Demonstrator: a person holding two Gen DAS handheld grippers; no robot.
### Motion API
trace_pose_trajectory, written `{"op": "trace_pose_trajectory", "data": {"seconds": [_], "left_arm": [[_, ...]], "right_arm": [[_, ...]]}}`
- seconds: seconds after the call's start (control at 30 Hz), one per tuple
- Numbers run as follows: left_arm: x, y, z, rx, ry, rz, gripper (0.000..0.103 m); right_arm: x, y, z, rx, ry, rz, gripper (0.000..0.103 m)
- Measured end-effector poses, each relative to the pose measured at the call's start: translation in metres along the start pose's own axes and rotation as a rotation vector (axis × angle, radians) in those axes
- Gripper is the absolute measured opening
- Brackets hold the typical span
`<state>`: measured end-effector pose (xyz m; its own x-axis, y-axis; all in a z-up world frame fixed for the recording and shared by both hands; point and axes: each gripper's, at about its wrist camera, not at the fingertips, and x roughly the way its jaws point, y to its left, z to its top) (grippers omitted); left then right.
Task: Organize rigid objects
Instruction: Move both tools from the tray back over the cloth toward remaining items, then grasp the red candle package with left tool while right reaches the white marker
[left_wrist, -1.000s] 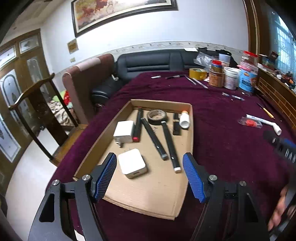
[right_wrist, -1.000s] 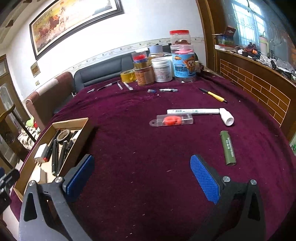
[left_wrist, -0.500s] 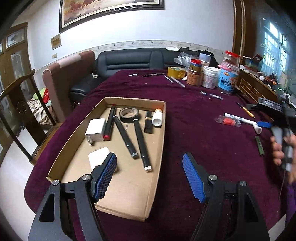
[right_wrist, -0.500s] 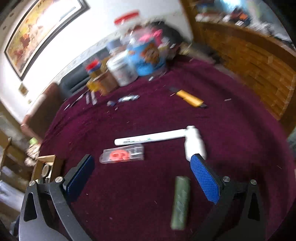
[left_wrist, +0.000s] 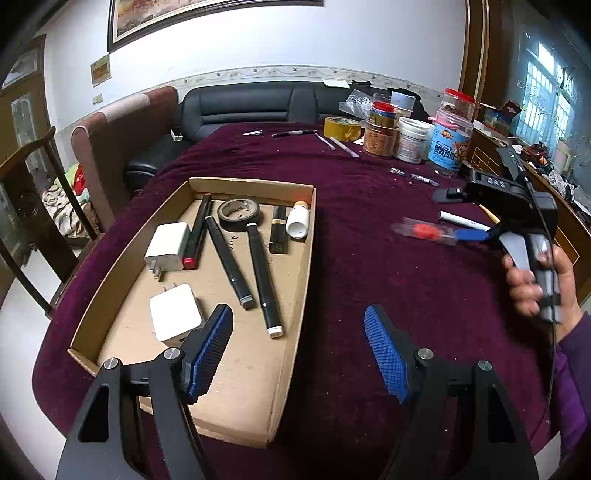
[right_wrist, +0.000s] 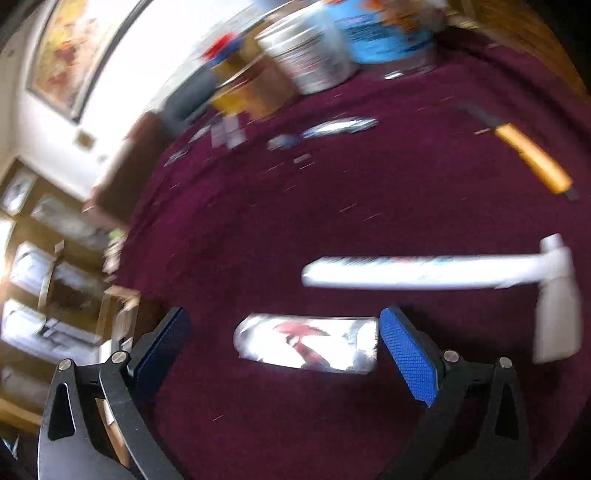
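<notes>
The cardboard tray (left_wrist: 306, 236) holds two white chargers (left_wrist: 166, 245), three black markers (left_wrist: 229, 258).

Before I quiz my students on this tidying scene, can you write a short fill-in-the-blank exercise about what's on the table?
1. The cardboard tray holds two white ____ with metal prongs.
2. The roll of black tape lies ____ the tray.
3. The clear case between the open jaws of the right gripper has something ____ inside.
4. The tablecloth is dark ____.

Missing words: chargers; inside; red; purple
</notes>
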<state>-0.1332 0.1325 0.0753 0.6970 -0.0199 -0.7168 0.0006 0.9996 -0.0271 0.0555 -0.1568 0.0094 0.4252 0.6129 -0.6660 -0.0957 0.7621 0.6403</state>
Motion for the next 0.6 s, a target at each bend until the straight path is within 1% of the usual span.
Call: {"op": "trace_pose_trajectory", "data": {"seconds": [0.1,0.13,0.17,0.2,0.27,0.3,0.37,0.4,0.43,0.47,0.5,0.6], "left_arm": [[0.001,-0.004,0.0,0.009,0.004,-0.029,0.068],[0.002,-0.005,0.0,0.016,0.007,-0.041,0.068],[0.001,-0.008,0.0,0.022,0.011,-0.064,0.068],[0.001,-0.009,0.0,0.025,0.013,-0.08,0.068],[0.002,-0.012,0.002,0.031,0.022,-0.114,0.068],[0.002,-0.015,0.003,0.028,0.033,-0.132,0.068],[0.004,-0.018,0.004,0.019,0.051,-0.161,0.068],[0.004,-0.019,0.003,0.018,0.055,-0.167,0.068],[0.005,-0.021,0.003,0.019,0.059,-0.167,0.068],[0.005,-0.022,0.002,0.021,0.063,-0.165,0.068],[0.005,-0.022,0.001,0.022,0.065,-0.162,0.068],[0.004,-0.02,0.003,0.022,0.067,-0.159,0.068]], "right_arm": [[0.013,0.023,-0.024,-0.063,0.141,0.14,0.103],[0.016,0.033,-0.037,-0.101,0.201,0.186,0.103],[0.016,0.04,-0.044,-0.135,0.229,0.201,0.103],[0.009,0.05,-0.052,-0.191,0.227,0.189,0.103],[-0.011,0.058,-0.053,-0.251,0.137,0.101,0.103],[-0.02,0.059,-0.05,-0.264,0.079,0.033,0.103],[-0.038,0.056,-0.035,-0.286,-0.04,-0.142,0.103],[-0.04,0.052,-0.026,-0.282,-0.065,-0.201,0.103],[-0.04,0.04,-0.01,-0.247,-0.072,-0.247,0.103],[-0.036,0.03,0.003,-0.211,-0.061,-0.263,0.103],[-0.031,0.022,0.012,-0.188,-0.053,-0.275,0.103],[-0.017,-0.004,0.035,-0.127,-0.032,-0.352,0.103]]}}
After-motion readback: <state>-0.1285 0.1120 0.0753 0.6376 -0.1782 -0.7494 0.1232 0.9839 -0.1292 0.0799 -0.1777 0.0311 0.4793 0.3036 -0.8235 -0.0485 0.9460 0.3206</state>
